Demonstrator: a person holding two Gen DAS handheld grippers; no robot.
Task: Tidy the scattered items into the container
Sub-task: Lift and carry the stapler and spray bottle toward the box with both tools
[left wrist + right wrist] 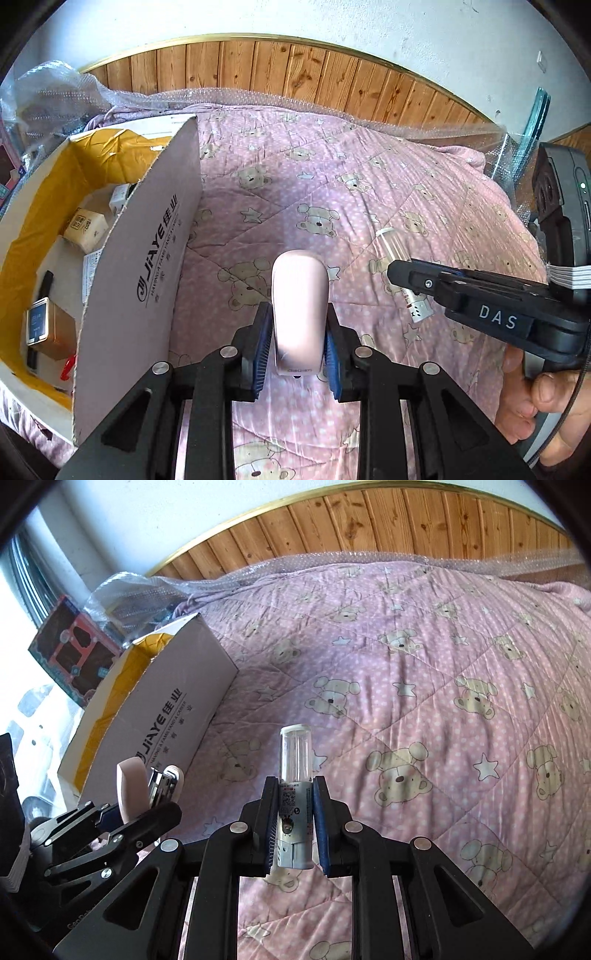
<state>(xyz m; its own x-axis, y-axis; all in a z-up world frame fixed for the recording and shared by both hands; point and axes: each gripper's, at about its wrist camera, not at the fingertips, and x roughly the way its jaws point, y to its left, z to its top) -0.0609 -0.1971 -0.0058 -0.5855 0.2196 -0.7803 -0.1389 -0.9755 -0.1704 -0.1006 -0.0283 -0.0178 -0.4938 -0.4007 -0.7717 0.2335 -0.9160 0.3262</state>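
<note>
Left gripper [297, 343] clamped on pink stapler [300, 310], right gripper [295, 823] gripping spray bottle [294, 797]; carry step; next: lift both over box [140, 280] wall, drop inside

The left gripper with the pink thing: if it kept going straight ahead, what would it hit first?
Probably only the pink quilt. The left gripper, shut on the pink stapler, points along the bed; the cardboard box sits off to its left.
</note>
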